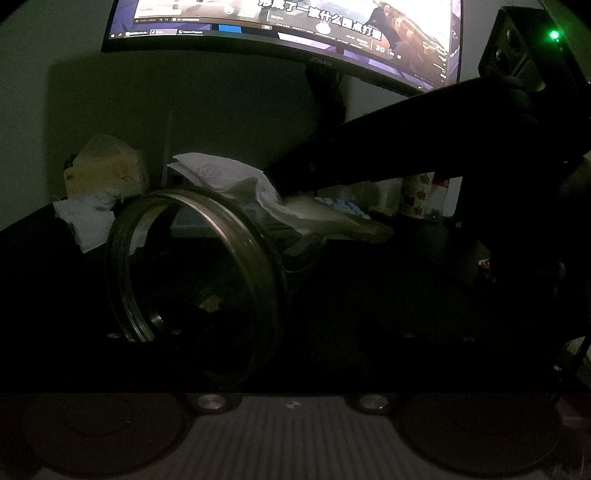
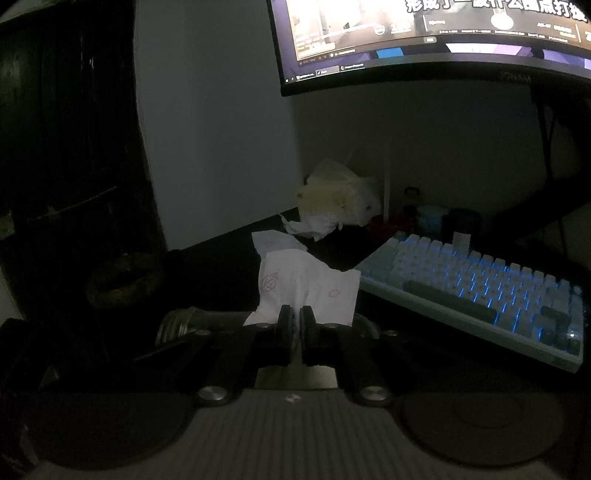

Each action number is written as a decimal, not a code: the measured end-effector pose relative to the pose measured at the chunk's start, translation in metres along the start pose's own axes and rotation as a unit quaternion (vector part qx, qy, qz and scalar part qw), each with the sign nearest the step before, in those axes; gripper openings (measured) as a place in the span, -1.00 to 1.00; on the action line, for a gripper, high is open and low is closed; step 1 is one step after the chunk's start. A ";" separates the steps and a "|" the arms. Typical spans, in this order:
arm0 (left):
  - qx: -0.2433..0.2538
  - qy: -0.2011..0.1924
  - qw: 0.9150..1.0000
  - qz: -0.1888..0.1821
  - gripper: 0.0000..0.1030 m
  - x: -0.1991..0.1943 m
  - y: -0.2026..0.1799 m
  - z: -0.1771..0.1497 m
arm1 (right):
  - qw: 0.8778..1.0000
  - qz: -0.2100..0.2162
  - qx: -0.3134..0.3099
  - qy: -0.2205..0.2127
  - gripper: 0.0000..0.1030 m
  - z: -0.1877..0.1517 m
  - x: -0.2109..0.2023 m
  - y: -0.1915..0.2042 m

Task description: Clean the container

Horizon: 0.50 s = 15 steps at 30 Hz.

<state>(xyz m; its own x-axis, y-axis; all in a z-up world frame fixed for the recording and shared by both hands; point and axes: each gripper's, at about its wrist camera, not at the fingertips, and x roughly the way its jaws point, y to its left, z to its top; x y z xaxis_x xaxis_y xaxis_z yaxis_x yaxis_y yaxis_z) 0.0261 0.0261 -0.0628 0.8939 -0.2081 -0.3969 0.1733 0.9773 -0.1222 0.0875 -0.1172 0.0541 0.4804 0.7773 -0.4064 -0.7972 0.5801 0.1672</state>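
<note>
Left tongs [image 1: 207,306] lost in dark around jar [image 1: 192,266], grip unclear; right tongs [image 2: 296,321] pinching tissue [image 2: 306,284].

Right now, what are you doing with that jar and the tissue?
Cleaning the jar. The left gripper holds it on its side, open mouth toward that camera, though its fingers are too dark to make out. The right gripper is shut on a tissue and presses it on the jar's outside, in front of the keyboard.

Your monitor [image 1: 284,22] shows partly cut-off white Chinese subtitles, "什么" readable; "30" sits lower right on screen. Bezel brand under the screen too dim to read.
</note>
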 end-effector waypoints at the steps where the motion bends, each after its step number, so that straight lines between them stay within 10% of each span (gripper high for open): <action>1: 0.000 0.000 1.000 0.000 0.48 0.000 0.000 0.000 | 1.000 0.000 0.000 0.000 -0.87 0.000 0.000 0.000; 15: 0.001 0.001 1.000 0.003 0.48 0.001 -0.003 0.002 | 1.000 0.028 0.000 0.008 -0.87 0.002 0.000 0.006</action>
<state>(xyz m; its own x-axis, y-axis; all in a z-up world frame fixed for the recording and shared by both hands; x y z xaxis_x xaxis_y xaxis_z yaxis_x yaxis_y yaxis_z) 0.0280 0.0234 -0.0609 0.8945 -0.2022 -0.3987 0.1685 0.9786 -0.1182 0.0839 -0.1130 0.0565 0.4295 0.8039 -0.4114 -0.8224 0.5364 0.1894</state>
